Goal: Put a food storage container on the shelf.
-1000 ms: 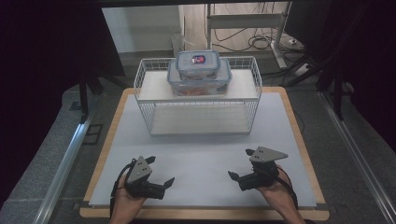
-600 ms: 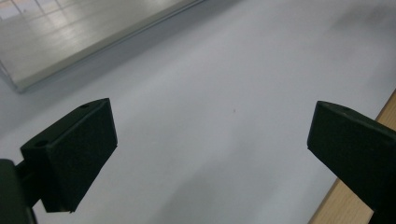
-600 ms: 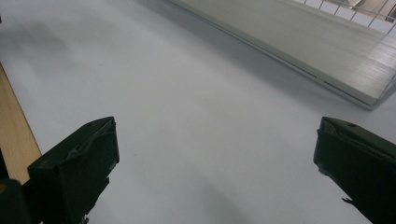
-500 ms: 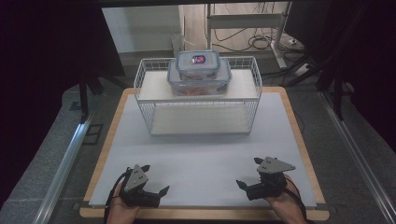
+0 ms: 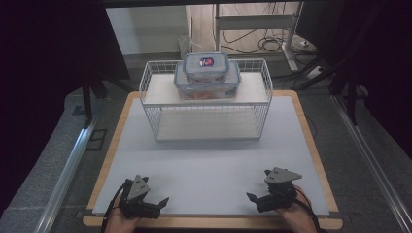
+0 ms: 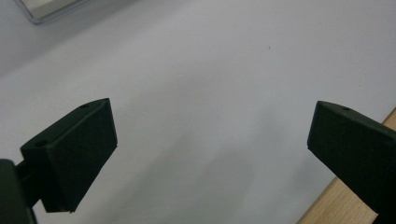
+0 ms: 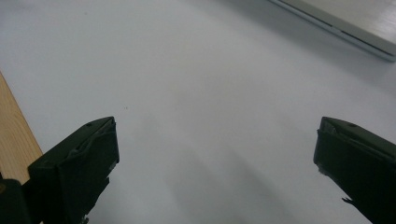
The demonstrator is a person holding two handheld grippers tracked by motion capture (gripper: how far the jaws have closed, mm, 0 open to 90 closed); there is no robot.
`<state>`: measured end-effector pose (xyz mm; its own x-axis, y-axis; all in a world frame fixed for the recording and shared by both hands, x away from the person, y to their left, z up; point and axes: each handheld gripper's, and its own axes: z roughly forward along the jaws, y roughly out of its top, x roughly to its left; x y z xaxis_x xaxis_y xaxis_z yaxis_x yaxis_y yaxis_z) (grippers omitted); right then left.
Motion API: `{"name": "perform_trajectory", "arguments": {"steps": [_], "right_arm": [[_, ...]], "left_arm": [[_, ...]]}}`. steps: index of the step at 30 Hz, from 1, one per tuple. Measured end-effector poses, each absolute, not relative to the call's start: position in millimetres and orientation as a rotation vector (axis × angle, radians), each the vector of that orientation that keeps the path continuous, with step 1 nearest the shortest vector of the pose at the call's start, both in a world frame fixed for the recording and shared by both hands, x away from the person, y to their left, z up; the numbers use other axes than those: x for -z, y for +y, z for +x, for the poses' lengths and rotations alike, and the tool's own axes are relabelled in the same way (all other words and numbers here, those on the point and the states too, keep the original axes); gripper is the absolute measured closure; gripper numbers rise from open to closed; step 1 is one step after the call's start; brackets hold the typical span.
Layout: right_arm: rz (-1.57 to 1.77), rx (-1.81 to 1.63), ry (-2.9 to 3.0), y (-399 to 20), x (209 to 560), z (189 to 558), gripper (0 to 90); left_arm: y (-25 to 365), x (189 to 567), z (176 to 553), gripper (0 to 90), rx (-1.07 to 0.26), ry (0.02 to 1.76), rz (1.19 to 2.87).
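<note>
Grippers, two, hand-held, at the near edge of the table: left gripper (image 5: 158,204) at the near-left corner, right gripper (image 5: 256,200) at the near-right corner, well apart from each other. Both low over the white mat (image 5: 209,160), each angled inward and forward, long axis running from the person's hand toward the middle of the table. Jaws of both spread wide with nothing between them; in the two gripper views bare mat lies between the black pads. Mat: pale, matte, unmarked apart from a tiny speck, laid on a wooden board (image 5: 318,155) whose light timber border shows on all sides. White wire basket (image 5: 209,104), at the far middle of the mat, holding a white shelf. Clear lidded containers, two, stacked on that shelf: large container (image 5: 208,82) below, small container (image 5: 206,65) on top, both with long sides running left to right. Room: dark curtains at left and right, grey floor, metal rails (image 5: 68,170) beside the table, cables and a metal frame on the floor beyond.
</note>
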<state>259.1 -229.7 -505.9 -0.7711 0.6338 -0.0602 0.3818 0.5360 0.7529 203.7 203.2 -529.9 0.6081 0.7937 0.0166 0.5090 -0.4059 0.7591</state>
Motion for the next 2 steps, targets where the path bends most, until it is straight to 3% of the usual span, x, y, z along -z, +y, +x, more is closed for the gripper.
{"name": "perform_trajectory", "arguments": {"steps": [2], "right_arm": [[0.842,-1.080,2.454,-229.9,506.6,259.5,0.0]], "left_arm": [[202.9,530.0,204.0,1.4,-0.494,1.024,2.094]]}}
